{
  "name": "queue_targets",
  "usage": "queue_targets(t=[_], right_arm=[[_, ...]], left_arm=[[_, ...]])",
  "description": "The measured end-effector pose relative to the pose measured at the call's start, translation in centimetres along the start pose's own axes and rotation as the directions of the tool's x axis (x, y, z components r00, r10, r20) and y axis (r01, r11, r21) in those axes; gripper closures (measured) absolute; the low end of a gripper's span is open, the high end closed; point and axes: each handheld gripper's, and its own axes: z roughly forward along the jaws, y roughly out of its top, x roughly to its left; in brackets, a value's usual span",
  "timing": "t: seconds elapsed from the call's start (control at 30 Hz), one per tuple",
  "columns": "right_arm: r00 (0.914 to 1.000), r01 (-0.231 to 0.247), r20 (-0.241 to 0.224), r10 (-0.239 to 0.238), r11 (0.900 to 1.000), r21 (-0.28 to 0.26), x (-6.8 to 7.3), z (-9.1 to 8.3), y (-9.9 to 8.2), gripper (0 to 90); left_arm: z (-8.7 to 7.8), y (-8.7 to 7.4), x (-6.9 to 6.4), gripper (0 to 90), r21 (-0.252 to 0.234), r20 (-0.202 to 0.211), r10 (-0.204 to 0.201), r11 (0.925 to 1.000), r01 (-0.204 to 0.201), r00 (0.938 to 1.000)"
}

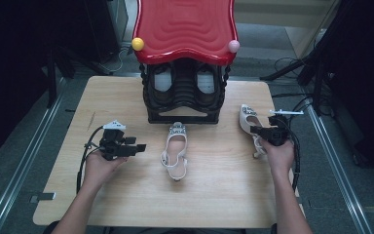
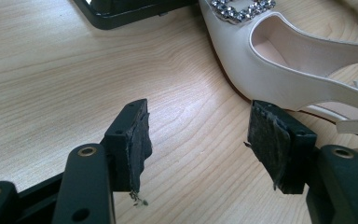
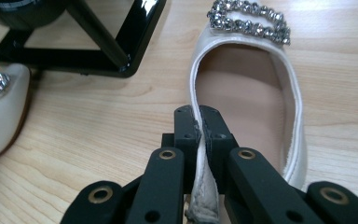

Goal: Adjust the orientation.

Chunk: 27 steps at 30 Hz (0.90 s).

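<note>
The right gripper (image 3: 199, 122) has its jaws pinched together on the side rim of the right white shoe (image 1: 249, 120), which lies at the table's (image 1: 126, 204) right edge, near the black rack (image 1: 182, 92). The left gripper (image 2: 198, 144) holds its jaws wide apart over bare wood, gripping nothing; the middle white shoe (image 2: 279, 70) lies just beyond its right-hand pad, apart from it.

Overhead view; both close gripper views share table (image 1: 126, 195)
</note>
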Motion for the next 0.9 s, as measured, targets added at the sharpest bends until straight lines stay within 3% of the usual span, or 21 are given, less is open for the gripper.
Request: queue_targets(t=[0.13,0.43,0.9], right_arm=[[0.9996,-0.026,-0.014,0.025,0.9991,-0.032,-0.4,-0.8,0.1,88.4],[0.9964,-0.058,-0.064,0.055,0.9976,-0.037,-0.2,-2.0,0.1,88.4],[0.9919,-0.012,-0.126,0.009,0.9996,-0.025,2.9,-2.6,-0.4,88.3]], left_arm=[[0.0,0.0,0.0,38.8,0.000,0.001,-0.002,1.0000,0.002,1.0000],[0.3,0.2,-0.2,38.9,0.002,0.008,0.005,1.0000,-0.005,1.0000],[1.5,0.8,-0.9,38.9,0.014,0.041,0.021,0.9997,-0.022,0.9989]])
